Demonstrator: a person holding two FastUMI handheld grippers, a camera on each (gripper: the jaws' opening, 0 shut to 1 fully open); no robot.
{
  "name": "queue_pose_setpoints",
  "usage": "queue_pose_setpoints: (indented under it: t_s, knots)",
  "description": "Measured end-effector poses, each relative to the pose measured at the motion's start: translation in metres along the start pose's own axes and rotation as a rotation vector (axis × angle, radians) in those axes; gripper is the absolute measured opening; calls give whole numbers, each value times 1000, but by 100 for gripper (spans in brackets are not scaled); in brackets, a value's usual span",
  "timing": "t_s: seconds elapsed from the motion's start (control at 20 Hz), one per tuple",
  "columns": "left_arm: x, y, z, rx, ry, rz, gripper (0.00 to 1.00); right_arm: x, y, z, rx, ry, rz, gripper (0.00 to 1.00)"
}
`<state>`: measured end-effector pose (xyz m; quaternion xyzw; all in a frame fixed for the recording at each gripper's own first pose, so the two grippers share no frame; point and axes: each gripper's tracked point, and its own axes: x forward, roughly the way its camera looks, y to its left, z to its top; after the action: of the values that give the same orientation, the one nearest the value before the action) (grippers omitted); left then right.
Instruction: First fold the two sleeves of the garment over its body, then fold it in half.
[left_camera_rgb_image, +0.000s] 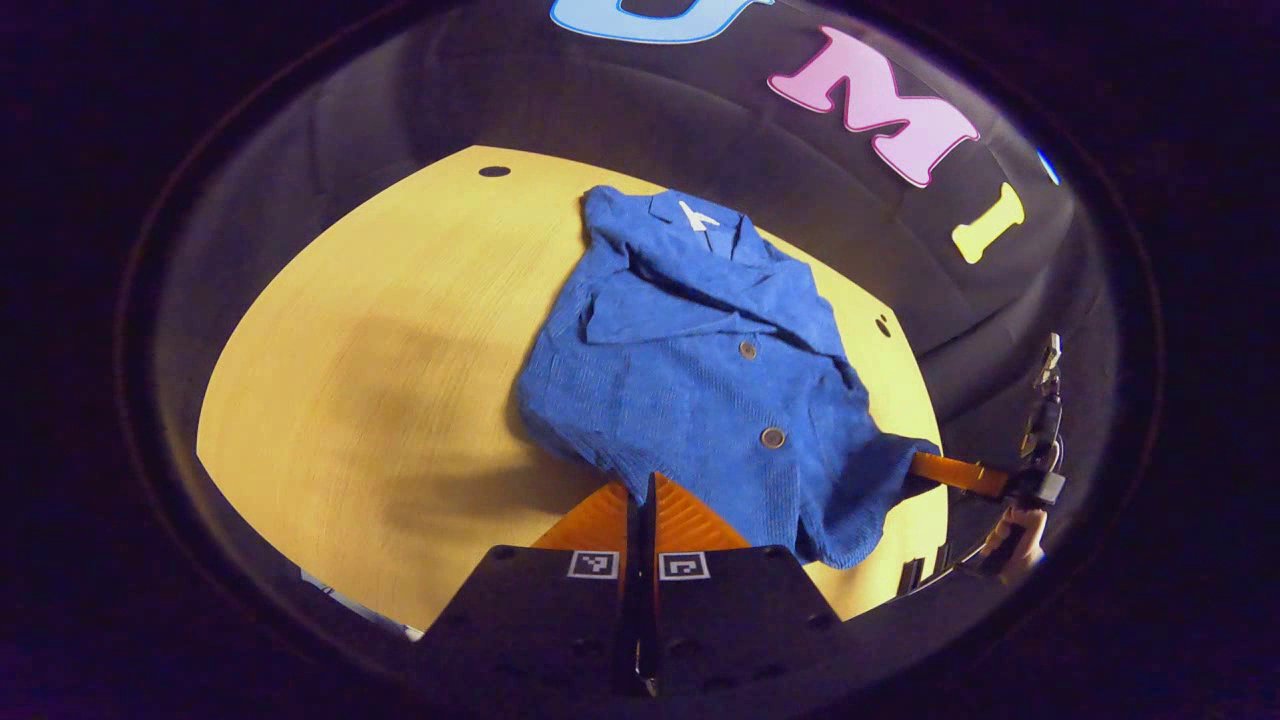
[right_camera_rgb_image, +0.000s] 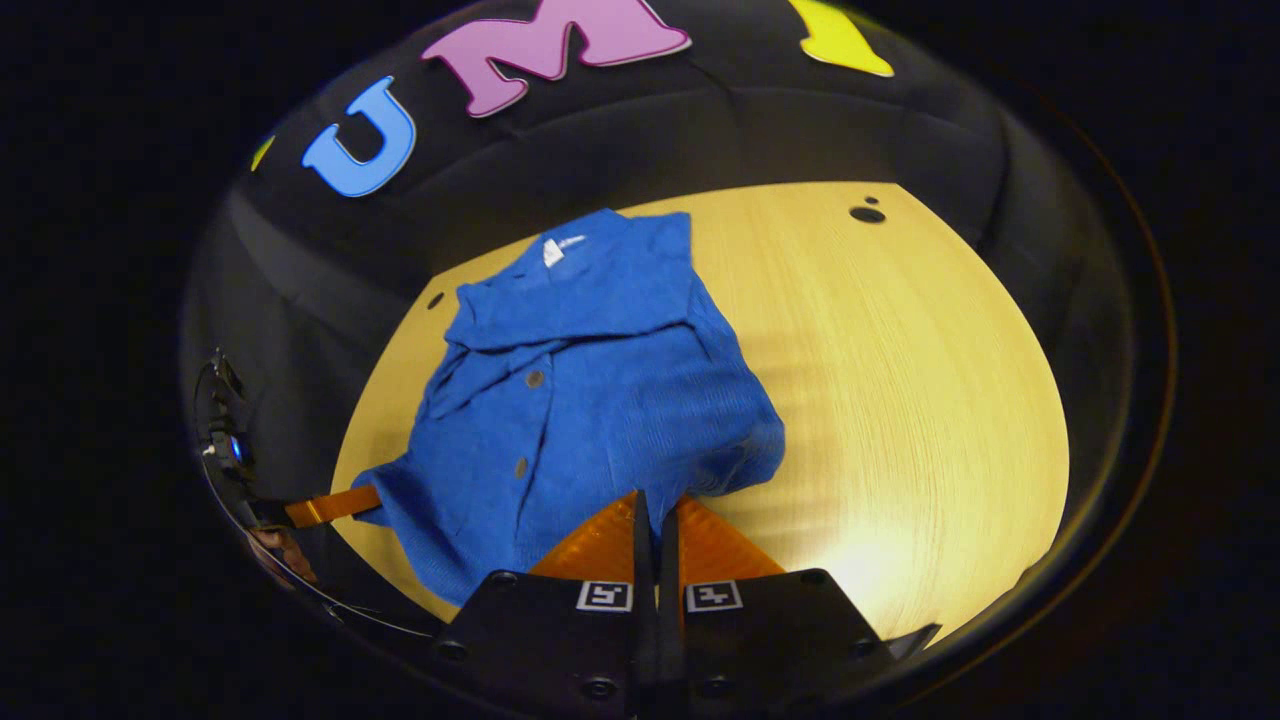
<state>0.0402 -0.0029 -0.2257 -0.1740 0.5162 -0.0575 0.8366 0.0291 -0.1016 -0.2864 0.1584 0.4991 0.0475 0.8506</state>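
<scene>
Blue corduroy buttoned garment (left_camera_rgb_image: 690, 370) on yellow wooden surface (left_camera_rgb_image: 380, 380) | left tongs (left_camera_rgb_image: 645, 497), right tongs (right_camera_rgb_image: 655, 520) closed, each pinching a hem corner | advised: lift together, level, toward collar.

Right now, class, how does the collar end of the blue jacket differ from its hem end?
The collar end lies free on the far side of the wooden table; the hem end sits at the near edge, pinched by the left hand-held gripper and the right hand-held gripper. The collar end bears a white label; the hem end has none. Both are blue ribbed cloth.
</scene>
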Motion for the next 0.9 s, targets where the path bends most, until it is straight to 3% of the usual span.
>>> queue_pose_setpoints:
  t_s: [0.3,0.5,0.6,0.8,0.9]
  knots:
    - [11,-18,120,119,-120,10,0,25,32,120,40,-135,93,5]
    - [35,-19,215,175,-244,29,0,65,28,200,51,-218,93,4]
    - [57,-28,259,121,-285,-36,0,91,24,240,93,-266,95,4]
    - [114,4,351,72,-427,-4,0,152,8,308,111,-327,58,4]
    - [150,21,386,-36,-483,8,0,187,-9,334,133,-345,9,4]
